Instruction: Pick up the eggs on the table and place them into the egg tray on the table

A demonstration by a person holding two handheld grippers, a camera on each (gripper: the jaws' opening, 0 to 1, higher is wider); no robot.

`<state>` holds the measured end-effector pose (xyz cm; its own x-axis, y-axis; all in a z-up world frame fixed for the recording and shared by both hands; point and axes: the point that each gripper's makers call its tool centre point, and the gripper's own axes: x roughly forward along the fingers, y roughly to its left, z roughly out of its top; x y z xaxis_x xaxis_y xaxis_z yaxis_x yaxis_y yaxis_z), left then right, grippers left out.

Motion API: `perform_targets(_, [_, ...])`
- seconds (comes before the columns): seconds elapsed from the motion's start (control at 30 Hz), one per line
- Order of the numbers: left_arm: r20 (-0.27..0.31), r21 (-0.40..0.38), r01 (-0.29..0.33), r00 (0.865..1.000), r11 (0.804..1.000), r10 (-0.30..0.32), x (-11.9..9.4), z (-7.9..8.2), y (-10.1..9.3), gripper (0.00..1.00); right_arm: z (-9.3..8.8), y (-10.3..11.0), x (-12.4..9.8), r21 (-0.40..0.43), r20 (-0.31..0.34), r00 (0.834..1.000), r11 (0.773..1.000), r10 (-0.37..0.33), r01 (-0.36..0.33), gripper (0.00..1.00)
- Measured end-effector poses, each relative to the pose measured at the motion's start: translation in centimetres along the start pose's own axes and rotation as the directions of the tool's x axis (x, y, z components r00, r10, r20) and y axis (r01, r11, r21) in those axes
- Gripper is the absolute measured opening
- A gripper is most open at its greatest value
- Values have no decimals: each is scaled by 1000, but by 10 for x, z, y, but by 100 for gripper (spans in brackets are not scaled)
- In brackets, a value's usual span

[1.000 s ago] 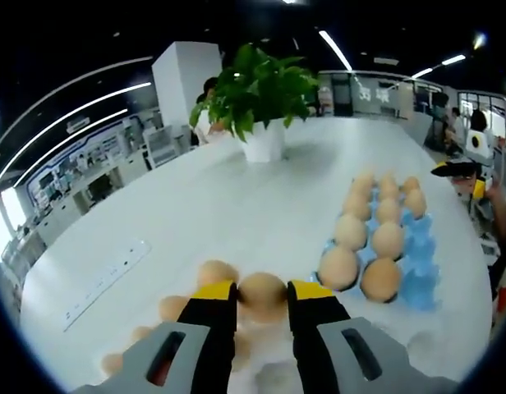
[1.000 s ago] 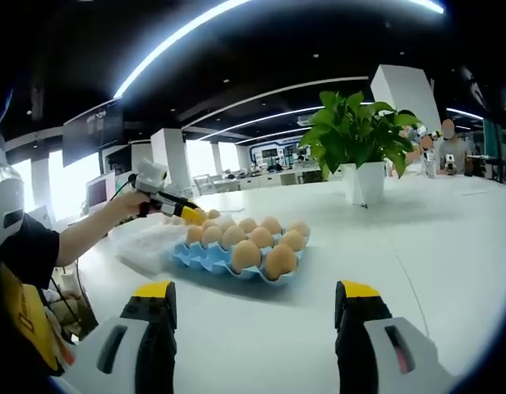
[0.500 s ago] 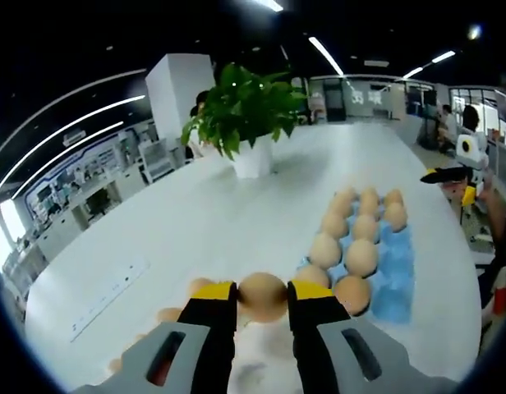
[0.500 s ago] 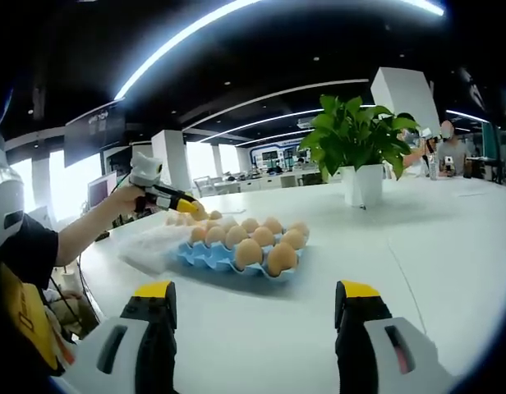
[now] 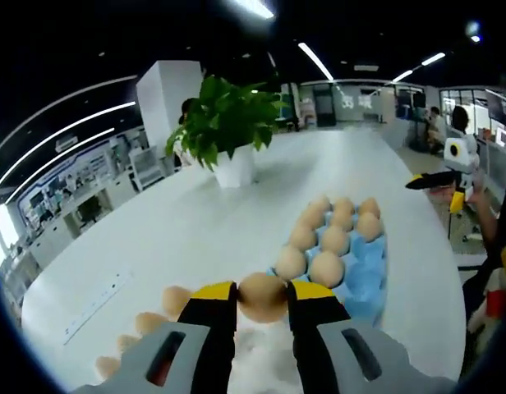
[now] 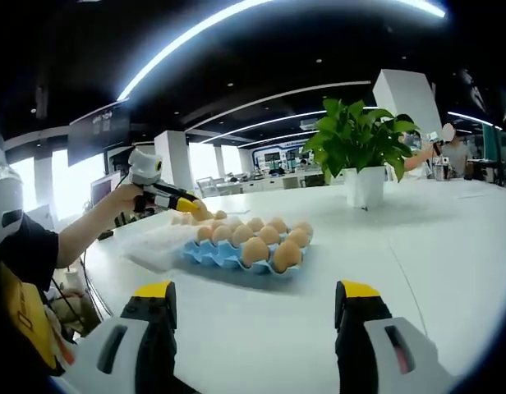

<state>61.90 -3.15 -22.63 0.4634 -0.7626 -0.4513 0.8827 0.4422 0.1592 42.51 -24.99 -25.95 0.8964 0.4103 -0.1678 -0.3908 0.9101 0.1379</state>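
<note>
My left gripper (image 5: pixel 262 295) is shut on a brown egg (image 5: pixel 263 297), held above the table near the blue egg tray (image 5: pixel 372 267). Several eggs fill the tray's cups, with empty cups at its near right side. Loose eggs (image 5: pixel 176 299) lie on the table at the lower left. In the right gripper view the same tray (image 6: pixel 212 256) sits left of centre with eggs in it, and the left gripper (image 6: pixel 187 207) hangs above its far end, an egg at its tip. My right gripper (image 6: pixel 257 305) is open over bare table, well short of the tray.
A potted plant (image 5: pixel 224 123) in a white pot (image 6: pixel 364 185) stands farther along the white table (image 5: pixel 154 230). A clear plastic sheet (image 6: pixel 154 245) lies beside the tray. A power strip (image 5: pixel 93 297) lies flat at the left. People sit in the distance.
My left gripper has lifted the egg away from the loose eggs and moved toward the tray. The right gripper has stayed still and open.
</note>
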Motion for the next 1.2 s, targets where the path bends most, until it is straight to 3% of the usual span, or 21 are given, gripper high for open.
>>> perform_targets(0.23, [2,20,27,1000,999,-27,3,5,-20,24,-1,2,-2,3,2,1000,1000,6,-6,83])
perform_targets(0.27, [10,32,57,998,998,-57,8,9,-37,24,-1,2,-3,3,5,1000,1000,10,-10,83])
perform_targets(0.5, [11,57,105,994,993,-106,16,16,-65,24,-4,2,-4,1,-3,1000,1000,14,-14,83])
perform_targets(1.2, [22,56,197,980,979,-199,31,24,-93,24,-4,-2,-4,4,-13,1000,1000,0,0,83])
